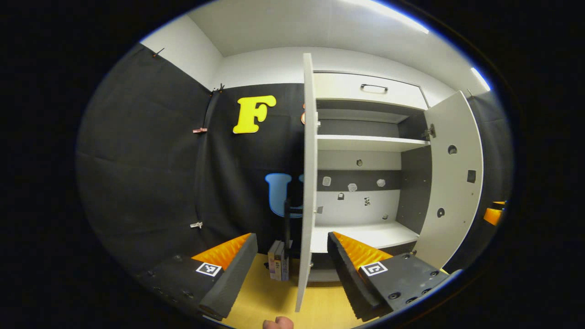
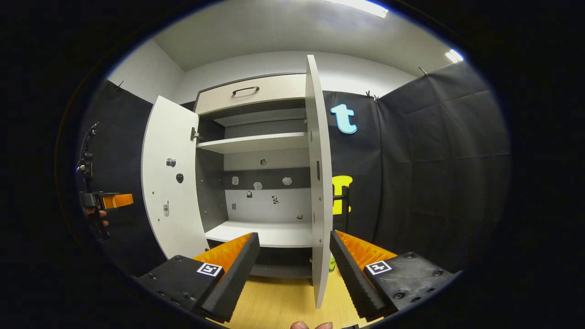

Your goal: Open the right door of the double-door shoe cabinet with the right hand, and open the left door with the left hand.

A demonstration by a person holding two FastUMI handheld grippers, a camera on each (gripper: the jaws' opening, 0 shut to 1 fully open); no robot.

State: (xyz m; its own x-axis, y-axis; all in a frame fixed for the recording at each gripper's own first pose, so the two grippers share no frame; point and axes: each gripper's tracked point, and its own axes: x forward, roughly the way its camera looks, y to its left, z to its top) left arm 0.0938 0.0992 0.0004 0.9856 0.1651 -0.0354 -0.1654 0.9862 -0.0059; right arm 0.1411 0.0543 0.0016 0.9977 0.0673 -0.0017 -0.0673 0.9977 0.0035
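The white shoe cabinet (image 1: 365,144) stands with both doors swung wide, showing grey walls and white shelves. In the left gripper view the left door (image 1: 310,183) is edge-on, its lower edge between my left gripper's (image 1: 292,237) spread fingers with a gap on each side. The right door (image 1: 452,173) hangs open at the right. In the right gripper view the right door (image 2: 320,183) is edge-on between my right gripper's (image 2: 295,235) spread fingers, untouched. The left door (image 2: 169,183) stands open at the left, and the left gripper (image 2: 107,201) shows beyond it.
A drawer with a dark handle (image 1: 374,88) tops the cabinet. Small books (image 1: 278,265) stand on the wooden surface (image 1: 274,301) left of the cabinet, by a dark post (image 1: 287,224). A green item (image 2: 332,262) sits behind the right door. Black cloth walls close in on both sides.
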